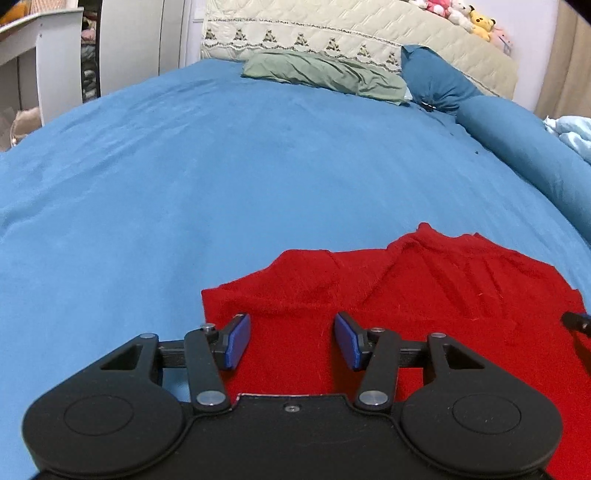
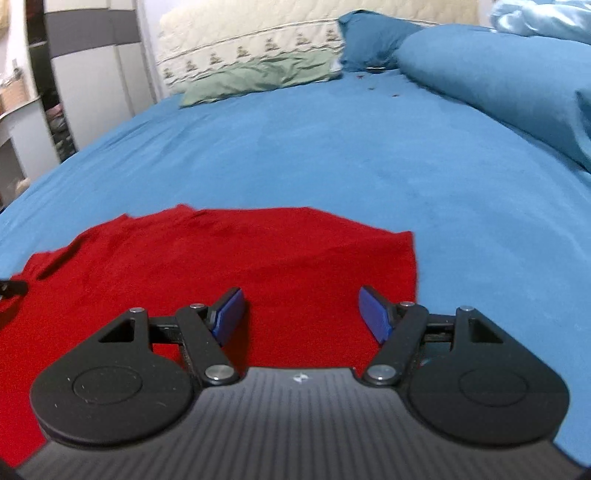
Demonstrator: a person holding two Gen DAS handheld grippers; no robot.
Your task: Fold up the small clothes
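Observation:
A small red knitted garment [image 1: 424, 288] lies spread flat on the blue bed sheet [image 1: 221, 166], with some creases near its far edge. My left gripper [image 1: 291, 321] hovers over the garment's left part, close to its left edge. Its blue pads [image 1: 236, 343] stand apart with nothing gripped. In the right wrist view the same red garment [image 2: 221, 258] fills the lower left. My right gripper [image 2: 301, 295] is wide open over its right side, the right pad [image 2: 375, 314] near the garment's right edge. A black tip of the other gripper [image 2: 13, 288] shows at the left edge.
A green pillow [image 1: 325, 74] and dark blue pillows [image 1: 436, 81] lie at the head of the bed against a cream quilted headboard [image 1: 332, 26]. A blue rolled duvet [image 2: 498, 85] runs along the right. White furniture [image 1: 40, 66] stands left of the bed.

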